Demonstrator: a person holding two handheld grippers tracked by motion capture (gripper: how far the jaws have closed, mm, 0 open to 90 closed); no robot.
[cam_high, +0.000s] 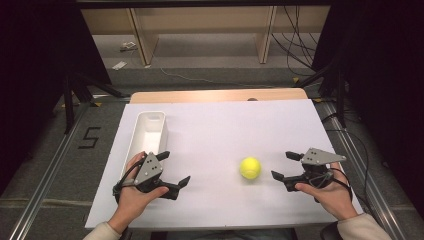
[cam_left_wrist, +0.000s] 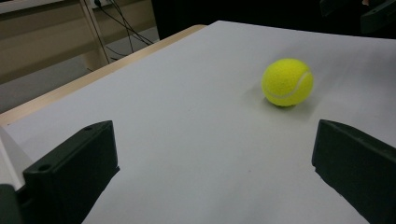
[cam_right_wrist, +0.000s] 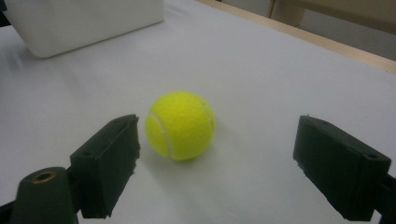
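In the high view, a yellow tennis ball lies on the white counter, a little right of the frame's middle and in its lower half. The right claw sits just to the right of the ball, in the lower right of the frame, its jaws spread wide and pointing toward the ball without touching it. The left claw is in the lower left, also spread, with nothing between its jaws, well apart from the ball. Just above that claw a long white bin stands on the counter, running up toward the upper left.

In the left gripper view, the two black jaws stand far apart in the lower corners. The tennis ball rests on the counter in the upper right of the frame, beyond the jaws.

In the right gripper view, the jaws are again wide apart at lower left and lower right. The tennis ball lies near the centre, close to the left jaw but with a gap between them. A corner of the white bin fills the upper left.
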